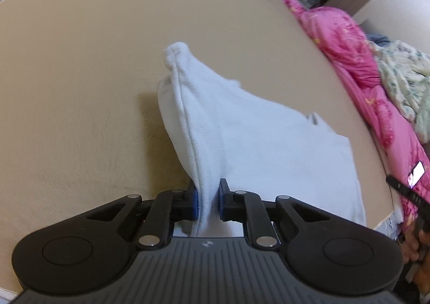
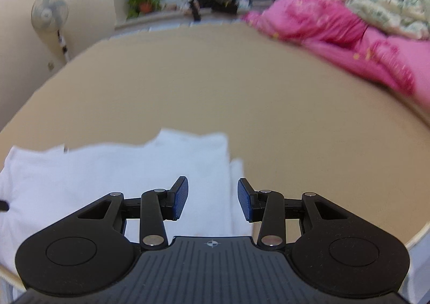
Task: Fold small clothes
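1. My left gripper (image 1: 209,200) is clamped on a bunched edge of the white garment (image 1: 242,137), the blue pads pinching the fabric between them. My right gripper (image 2: 212,200) hangs over the garment's near right part with its jaws apart and nothing in them.

2. Risk one: only one hand has hold. If I carry this edge across like this, I expect the free side to drag and the fold to land skewed.

3. Risk two: the pinch looks like a gathered ridge, not a flat hem. Several layers may be caught, so I could pull the under-layer along and undo what lies flat.

4. Risk three: the garment sits close to the near right edge of the tan table (image 1: 80,75). A hard tug toward me could slide it off.

5. Risk four: the pink bedding (image 1: 349,62) lies just beyond the far right; a wide swing could brush it.

6. The garment itself: soft, towelling-like, white, tented up from my left pinch to a peak at its far end, the rest spreading flat to the right. From the right wrist its far edge (image 2: 150,142) looks uneven, with a narrow strip showing beside the main panel.
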### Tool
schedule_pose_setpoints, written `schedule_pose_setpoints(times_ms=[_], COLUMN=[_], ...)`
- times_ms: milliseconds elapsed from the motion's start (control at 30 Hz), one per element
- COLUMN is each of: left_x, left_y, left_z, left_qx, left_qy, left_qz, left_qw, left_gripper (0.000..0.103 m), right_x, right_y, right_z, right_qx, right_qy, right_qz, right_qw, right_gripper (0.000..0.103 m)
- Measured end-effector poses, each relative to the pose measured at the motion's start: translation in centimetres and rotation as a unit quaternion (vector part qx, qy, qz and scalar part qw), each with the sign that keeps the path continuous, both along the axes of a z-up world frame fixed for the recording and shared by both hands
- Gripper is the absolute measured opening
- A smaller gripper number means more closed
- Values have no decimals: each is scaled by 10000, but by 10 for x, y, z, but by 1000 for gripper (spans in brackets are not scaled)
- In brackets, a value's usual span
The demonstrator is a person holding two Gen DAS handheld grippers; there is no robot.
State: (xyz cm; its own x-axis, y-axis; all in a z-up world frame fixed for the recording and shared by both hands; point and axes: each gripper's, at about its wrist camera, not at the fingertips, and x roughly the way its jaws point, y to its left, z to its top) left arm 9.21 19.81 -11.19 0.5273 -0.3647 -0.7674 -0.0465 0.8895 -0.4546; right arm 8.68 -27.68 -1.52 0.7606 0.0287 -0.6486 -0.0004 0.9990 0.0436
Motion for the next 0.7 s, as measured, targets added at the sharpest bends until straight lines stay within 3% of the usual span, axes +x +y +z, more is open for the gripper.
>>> schedule_pose_setpoints(times_ms=[167, 300, 500, 600, 700], left_x=[-17, -31, -60, -61, -50], left_y=[14, 45, 107, 112, 77], left_z=[10, 12, 15, 12, 10], left_qx=[8, -70, -77, 395, 1333], left_qy=[-115, -4, 167, 384, 478], left_qz=[65, 418, 1151, 1128, 691], left_qw=[9999, 9991, 9932, 9921, 9875], left_gripper=[14, 14, 14, 15, 15], right_x=[-10, -9, 2, 6, 10], right_y=[-14, -18, -8, -6, -7], right_z=[19, 17, 11, 10, 8], right_qx=[345, 789, 799, 704, 573], right_qy=[-452, -419, -303, -268, -244], right_qz=[-297, -466, -333, -194, -67], right_qw=[9979, 9949, 9958, 9970, 9980], right_gripper=[43, 43, 43, 43, 43])
